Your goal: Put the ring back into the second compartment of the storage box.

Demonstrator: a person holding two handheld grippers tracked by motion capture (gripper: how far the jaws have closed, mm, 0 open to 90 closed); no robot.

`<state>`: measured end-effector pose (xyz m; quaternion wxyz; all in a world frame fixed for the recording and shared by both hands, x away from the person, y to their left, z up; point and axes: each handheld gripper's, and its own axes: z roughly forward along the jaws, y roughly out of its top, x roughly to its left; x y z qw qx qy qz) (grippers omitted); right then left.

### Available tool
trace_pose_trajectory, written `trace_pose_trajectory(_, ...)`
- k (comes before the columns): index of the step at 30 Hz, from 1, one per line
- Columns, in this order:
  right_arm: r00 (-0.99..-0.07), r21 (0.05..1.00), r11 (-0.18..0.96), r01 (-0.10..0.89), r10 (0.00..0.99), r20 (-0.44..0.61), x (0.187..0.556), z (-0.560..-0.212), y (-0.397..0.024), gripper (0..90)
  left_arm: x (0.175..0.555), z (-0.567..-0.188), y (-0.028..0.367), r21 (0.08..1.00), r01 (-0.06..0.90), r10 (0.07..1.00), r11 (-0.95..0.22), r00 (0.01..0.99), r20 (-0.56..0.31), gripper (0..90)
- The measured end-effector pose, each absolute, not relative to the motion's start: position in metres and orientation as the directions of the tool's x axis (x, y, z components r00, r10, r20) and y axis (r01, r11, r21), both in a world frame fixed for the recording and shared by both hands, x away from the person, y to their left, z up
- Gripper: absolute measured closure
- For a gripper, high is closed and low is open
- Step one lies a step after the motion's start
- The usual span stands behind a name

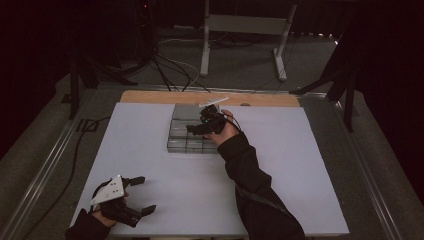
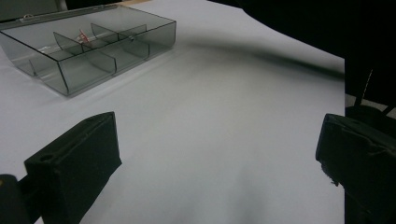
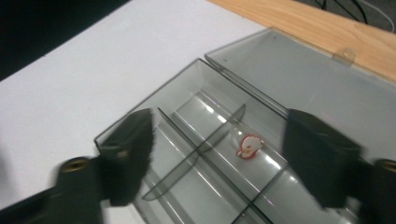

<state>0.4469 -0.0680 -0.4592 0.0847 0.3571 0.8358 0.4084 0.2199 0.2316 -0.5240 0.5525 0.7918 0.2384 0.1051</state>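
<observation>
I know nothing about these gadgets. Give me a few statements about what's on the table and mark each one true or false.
1. The clear compartment box has its lid open. True.
2. The right gripper is over the box. True; its jaws stand apart above the compartments.
3. The box is packed full of items. False; just one small red and white item can be seen in a compartment.
4. The left gripper is clamped on the box. False; it is open, near the table's front edge, well away from the box.
5. The table is covered by a white sheet. True; a strip of wood shows at the far edge.
</observation>
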Motion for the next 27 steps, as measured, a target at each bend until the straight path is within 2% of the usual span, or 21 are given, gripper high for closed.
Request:
trace_pose_trajectory(2, -0.755, 0.749, 0.425, 0.509, 0.639, 0.150, 0.444, -0.457, -0.068, 14.6, 0.220, -0.524, 0.232, 0.925, 0.262, 0.495, -0.273, 0.863, -0.098, 0.3)
trace_pose_trajectory(5, -0.768, 0.743, 0.440, 0.505, 0.621, 0.154, 0.441, -0.456, -0.068, 13.1, 0.220, -0.524, 0.232, 0.925, 0.261, 0.495, -0.275, 0.863, -0.096, 0.3)
trace_pose_trajectory(7, -0.773, 0.755, 0.437, 0.488, 0.618, 0.142, 0.439, -0.455, -0.069, 6.6, 0.220, -0.524, 0.232, 0.926, 0.263, 0.496, -0.271, 0.863, -0.099, 0.3)
trace_pose_trajectory(8, -0.774, 0.758, 0.432, 0.488, 0.616, 0.147, 0.438, -0.454, -0.069, 0.3, 0.220, -0.524, 0.232, 0.925, 0.262, 0.495, -0.274, 0.863, -0.098, 0.3)
trace_pose_trajectory(18, -0.794, 0.759, 0.455, 0.467, 0.593, 0.133, 0.427, -0.447, -0.077, 0.0, 0.220, -0.524, 0.231, 0.925, 0.260, 0.495, -0.275, 0.864, -0.096, 0.3)
trace_pose_trajectory(27, -0.797, 0.756, 0.438, 0.487, 0.577, 0.179, 0.413, -0.440, -0.096, 0.0, 0.222, -0.524, 0.229, 0.925, 0.259, 0.490, -0.279, 0.867, -0.095, 0.3)
